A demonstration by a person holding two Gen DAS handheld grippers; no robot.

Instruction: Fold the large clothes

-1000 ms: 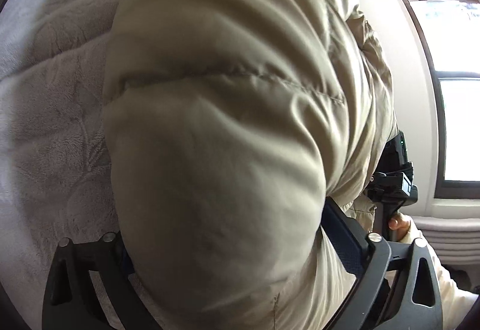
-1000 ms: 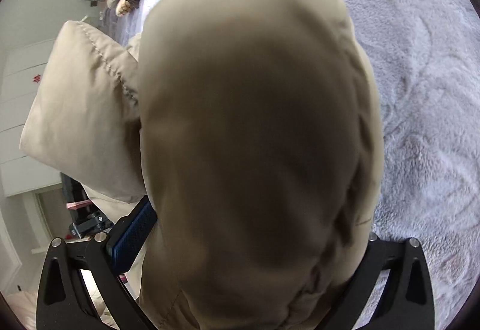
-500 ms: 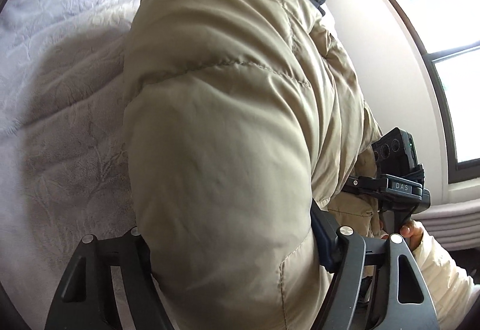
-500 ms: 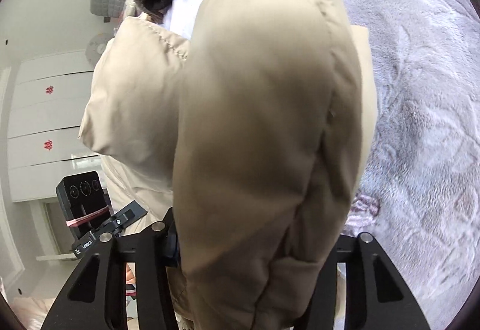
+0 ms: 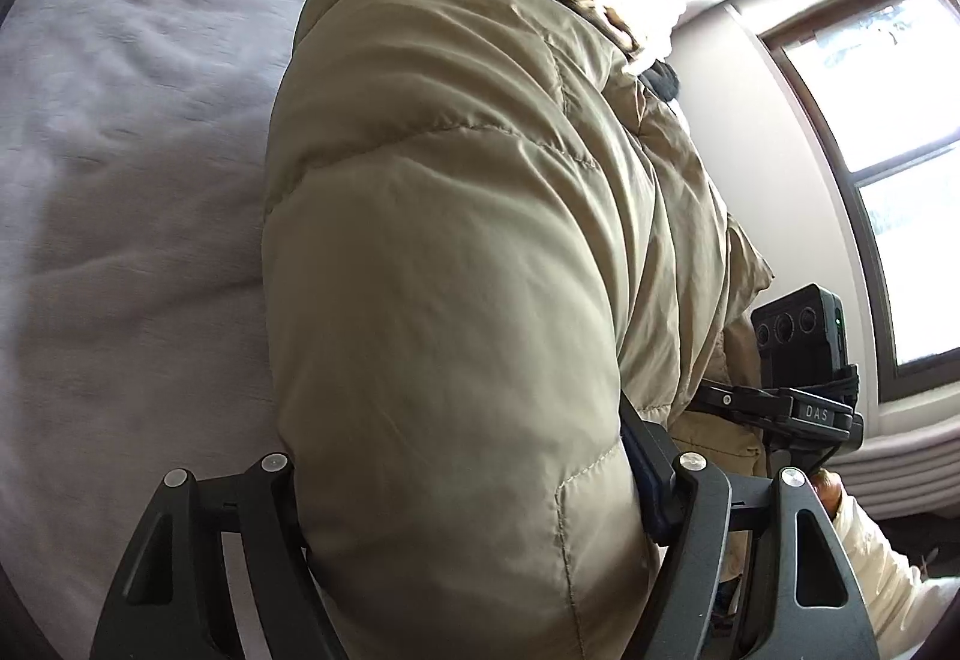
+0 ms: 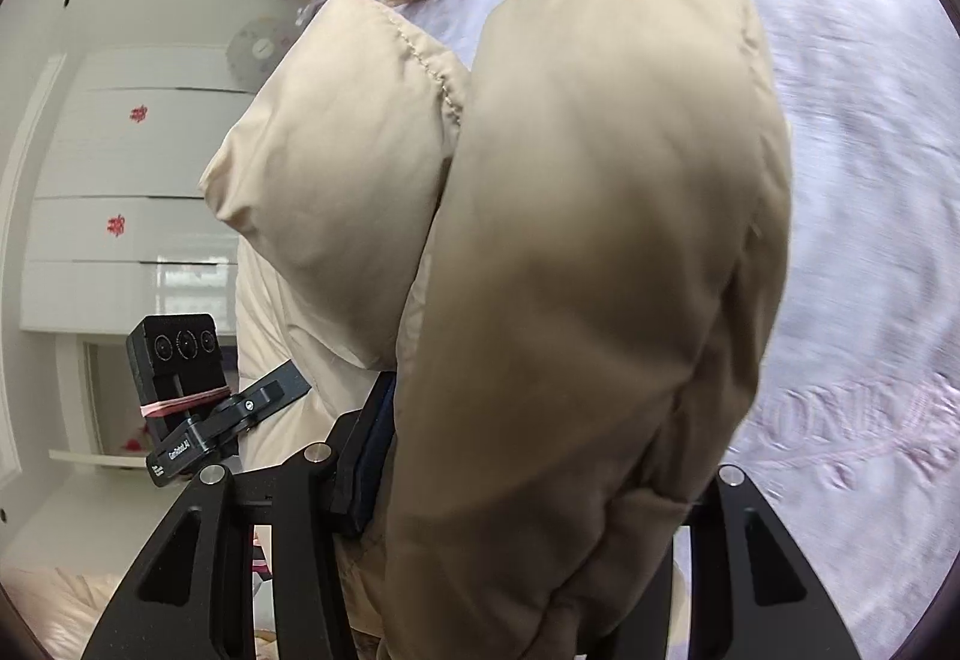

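Both tools are clenched on the puffy beige jacket (image 5: 456,300): the left tool (image 5: 474,504) pinches one thick quilted fold, the right tool (image 6: 540,504) another, lifting it over the lavender blanket (image 5: 120,180) on the bed. It looks light, soft and springy, with a slick shell likely to slide. Deep bites at stitched seams or hem should hold better than the padded middle.
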